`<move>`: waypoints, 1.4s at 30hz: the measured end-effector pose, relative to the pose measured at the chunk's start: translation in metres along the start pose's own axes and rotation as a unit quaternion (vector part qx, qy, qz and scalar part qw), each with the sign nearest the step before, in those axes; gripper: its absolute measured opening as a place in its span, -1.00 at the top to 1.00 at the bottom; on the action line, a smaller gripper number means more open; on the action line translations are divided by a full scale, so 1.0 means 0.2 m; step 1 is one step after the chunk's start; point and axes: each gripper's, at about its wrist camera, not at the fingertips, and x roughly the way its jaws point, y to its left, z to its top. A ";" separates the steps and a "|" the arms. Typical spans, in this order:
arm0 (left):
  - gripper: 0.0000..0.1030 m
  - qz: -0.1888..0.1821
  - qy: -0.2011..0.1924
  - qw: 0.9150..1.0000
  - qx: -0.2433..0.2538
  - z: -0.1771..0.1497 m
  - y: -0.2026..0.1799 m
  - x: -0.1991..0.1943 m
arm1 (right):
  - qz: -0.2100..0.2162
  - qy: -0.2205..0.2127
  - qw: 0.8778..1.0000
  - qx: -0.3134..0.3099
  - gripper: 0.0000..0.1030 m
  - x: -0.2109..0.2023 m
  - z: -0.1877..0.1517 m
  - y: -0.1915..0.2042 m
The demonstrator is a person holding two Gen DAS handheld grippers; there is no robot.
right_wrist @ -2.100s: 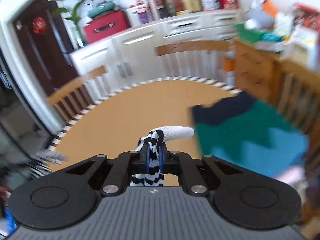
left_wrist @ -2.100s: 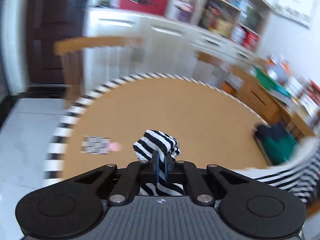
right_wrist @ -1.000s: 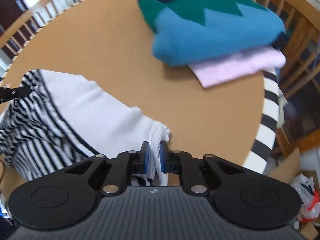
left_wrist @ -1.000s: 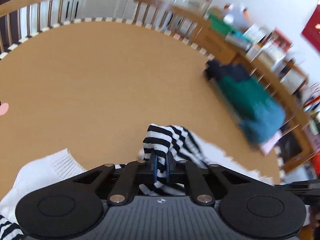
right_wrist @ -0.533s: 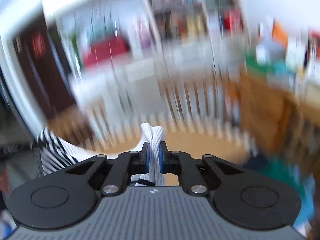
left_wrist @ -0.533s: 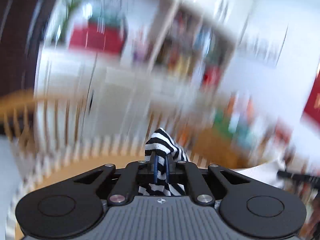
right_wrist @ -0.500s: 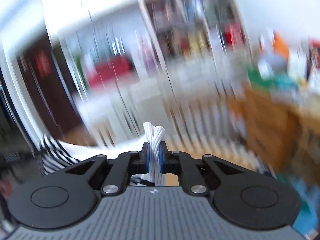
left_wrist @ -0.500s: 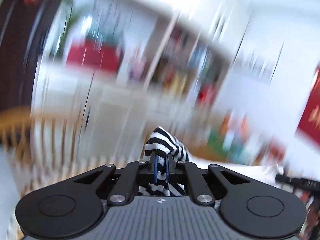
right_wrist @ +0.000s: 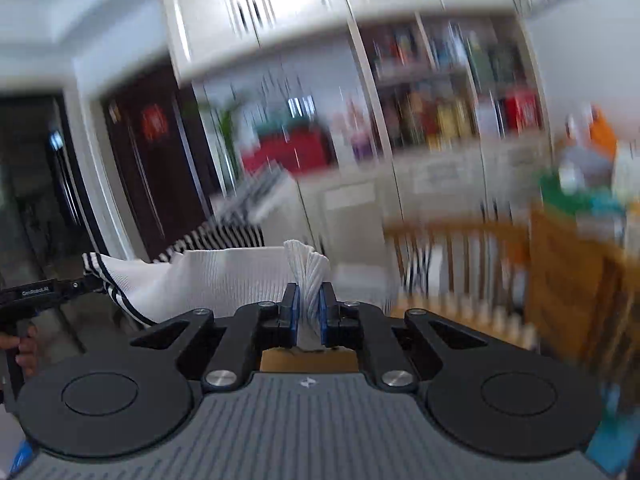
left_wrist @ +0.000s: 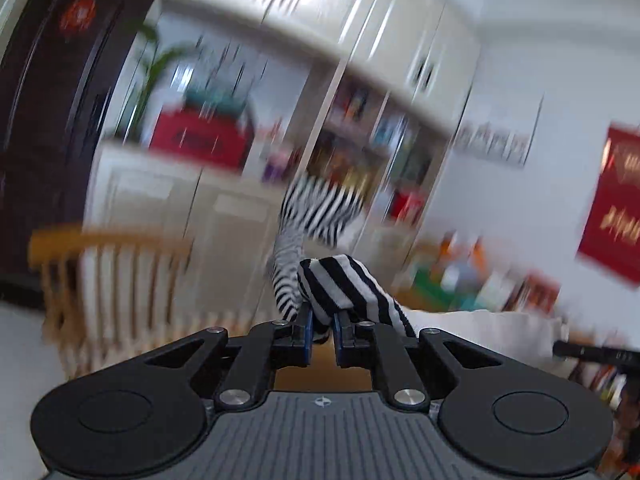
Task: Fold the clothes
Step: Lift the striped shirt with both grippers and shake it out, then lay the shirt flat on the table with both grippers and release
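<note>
A black-and-white striped sweater with a white ribbed hem hangs in the air between my two grippers. My left gripper (left_wrist: pixel 321 330) is shut on a striped part of the sweater (left_wrist: pixel 344 284), and a striped sleeve (left_wrist: pixel 316 210) flies up ahead of it. My right gripper (right_wrist: pixel 308 310) is shut on the white ribbed hem (right_wrist: pixel 306 276). The white cloth (right_wrist: pixel 228 276) stretches leftward to the other gripper's tip (right_wrist: pixel 44 292), held by a hand. In the left wrist view the white cloth (left_wrist: pixel 488 330) runs right to the right gripper's tip (left_wrist: pixel 592 352).
Both views are blurred by motion. Wooden chair backs (left_wrist: pixel 108 276) (right_wrist: pixel 452 252) stand below, before white cabinets (left_wrist: pixel 168 208) and shelves (right_wrist: pixel 452 104). A dark door (right_wrist: pixel 148 156) is at the left. A wooden sideboard (right_wrist: pixel 572 276) with clutter stands at the right.
Both grippers have risen from the table and tilted up, lifting the sweater into the air. The table and the folded pile have dropped out of view; a striped sleeve now swings up.
</note>
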 end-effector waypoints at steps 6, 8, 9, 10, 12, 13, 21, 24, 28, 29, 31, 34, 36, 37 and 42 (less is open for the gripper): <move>0.87 0.089 0.178 0.979 -0.046 -0.95 0.29 0.02 | -0.041 0.216 0.973 0.068 0.80 0.29 -0.91 -0.03; 0.87 0.090 0.190 0.976 -0.055 -1.04 0.30 -0.04 | -0.030 0.244 0.966 0.078 0.80 0.29 -1.05 -0.01; 0.87 0.091 0.192 0.976 -0.055 -1.07 0.31 -0.08 | -0.026 0.253 0.964 0.075 0.80 0.29 -1.10 0.00; 0.87 0.091 0.193 0.976 -0.050 -1.07 0.31 -0.10 | -0.027 0.256 0.964 0.062 0.80 0.29 -1.12 0.02; 0.87 0.092 0.186 0.978 -0.032 -1.01 0.29 -0.12 | -0.041 0.257 0.965 0.038 0.80 0.28 -1.12 0.04; 0.83 0.092 0.182 0.979 -0.022 -0.97 0.28 -0.12 | -0.049 0.256 0.965 0.027 0.79 0.28 -1.11 0.04; 0.04 0.053 0.149 0.986 0.053 -0.69 0.16 0.19 | -0.064 0.223 0.973 -0.008 0.11 0.26 -1.00 0.06; 0.00 0.048 0.185 0.978 0.084 -0.70 0.14 0.39 | -0.068 0.214 0.974 -0.019 0.09 0.29 -0.99 0.06; 0.08 0.053 0.232 0.964 0.123 -0.78 0.13 0.56 | -0.072 0.236 0.969 -0.002 0.15 0.43 -1.04 0.02; 0.30 0.054 0.233 0.962 0.131 -0.79 0.13 0.58 | -0.074 0.244 0.967 0.003 0.34 0.46 -1.05 0.01; 0.87 0.041 0.235 0.961 0.138 -0.79 0.12 0.58 | -0.067 0.250 0.966 0.014 0.93 0.49 -1.06 0.01; 0.86 0.003 0.220 0.964 0.149 -0.78 0.12 0.47 | -0.042 0.235 0.971 -0.013 0.94 0.46 -1.04 0.08; 0.86 -0.007 0.214 0.963 0.163 -0.78 0.13 0.37 | -0.025 0.240 0.970 -0.032 0.94 0.43 -1.03 0.12; 0.87 -0.009 0.212 0.963 0.165 -0.79 0.14 0.32 | -0.015 0.249 0.968 -0.035 0.94 0.42 -1.03 0.13; 0.86 -0.005 0.211 0.967 0.142 -0.82 0.22 0.00 | 0.034 0.303 0.948 -0.089 0.94 0.33 -1.11 0.17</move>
